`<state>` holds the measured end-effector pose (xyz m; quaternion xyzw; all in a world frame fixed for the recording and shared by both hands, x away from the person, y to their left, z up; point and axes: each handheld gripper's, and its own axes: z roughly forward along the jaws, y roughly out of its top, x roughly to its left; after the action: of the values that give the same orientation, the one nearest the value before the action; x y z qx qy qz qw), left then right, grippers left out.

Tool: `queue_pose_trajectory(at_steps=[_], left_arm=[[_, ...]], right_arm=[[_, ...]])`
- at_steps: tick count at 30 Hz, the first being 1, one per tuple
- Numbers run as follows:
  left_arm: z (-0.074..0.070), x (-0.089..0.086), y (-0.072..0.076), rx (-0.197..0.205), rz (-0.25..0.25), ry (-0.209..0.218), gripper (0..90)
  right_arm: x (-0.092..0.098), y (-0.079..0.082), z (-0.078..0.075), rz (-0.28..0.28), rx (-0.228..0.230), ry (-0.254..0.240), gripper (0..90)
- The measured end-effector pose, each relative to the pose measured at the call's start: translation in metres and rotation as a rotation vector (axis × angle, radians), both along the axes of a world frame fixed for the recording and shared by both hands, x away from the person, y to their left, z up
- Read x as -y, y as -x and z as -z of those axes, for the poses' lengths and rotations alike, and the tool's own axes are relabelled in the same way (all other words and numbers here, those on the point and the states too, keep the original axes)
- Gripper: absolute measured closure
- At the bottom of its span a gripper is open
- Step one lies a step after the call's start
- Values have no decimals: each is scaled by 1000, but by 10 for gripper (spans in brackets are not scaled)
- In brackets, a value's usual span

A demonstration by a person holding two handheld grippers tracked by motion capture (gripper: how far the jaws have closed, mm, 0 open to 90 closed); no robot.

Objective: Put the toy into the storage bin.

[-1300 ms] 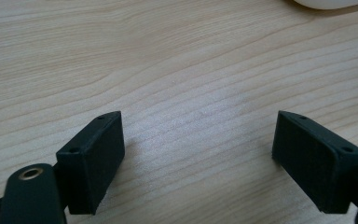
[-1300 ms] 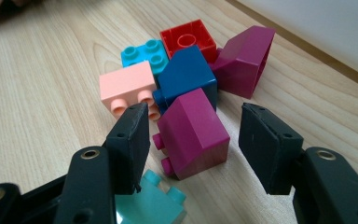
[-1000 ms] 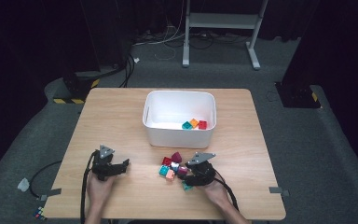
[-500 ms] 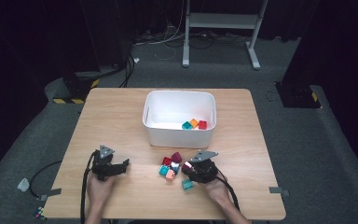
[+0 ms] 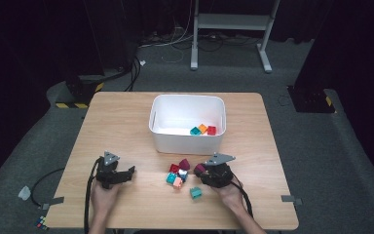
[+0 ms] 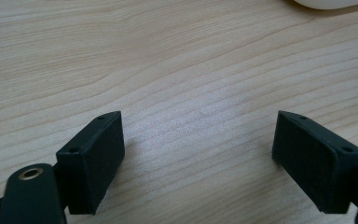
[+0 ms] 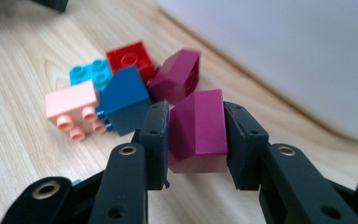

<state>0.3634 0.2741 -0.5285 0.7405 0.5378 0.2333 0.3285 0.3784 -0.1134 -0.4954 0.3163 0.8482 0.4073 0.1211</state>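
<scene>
My right gripper is shut on a purple sloped brick; its jaws have just been closing, and both pads press the brick's sides. In the high view the right gripper sits just right of a small pile of bricks: red, cyan, pink, blue and a second purple one. At the left of the table my left gripper rests open, and in its own view the left gripper has only bare wood between its jaws.
A white bin stands behind the pile and holds a teal, an orange and a red brick. A lone teal brick lies in front of the right gripper. The wooden table has free room on the left.
The right gripper's jaws have closed on the purple brick beside the pile, with the hand shifting only slightly. The left gripper has not moved.
</scene>
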Motion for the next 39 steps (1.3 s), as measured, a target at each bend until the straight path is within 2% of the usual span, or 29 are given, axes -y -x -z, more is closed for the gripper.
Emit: queue_pose_trajectory(at_steps=[15,21,26,34,39], left_arm=[[0,0,0,-1,2,-1,170],[0,0,0,-1,2,-1,170],[0,0,0,-1,-1,2,170],[0,-1,0,-1,-1,2,170],[0,-1,0,-1,0,2,170]], right_arm=[[29,-12,-58,44,47,-78,635],[33,-16,-76,39,60,-95,636],[35,-22,-92,40,53,-108,635],[37,-30,-118,38,73,-134,636],[34,-35,-130,36,89,-117,636]])
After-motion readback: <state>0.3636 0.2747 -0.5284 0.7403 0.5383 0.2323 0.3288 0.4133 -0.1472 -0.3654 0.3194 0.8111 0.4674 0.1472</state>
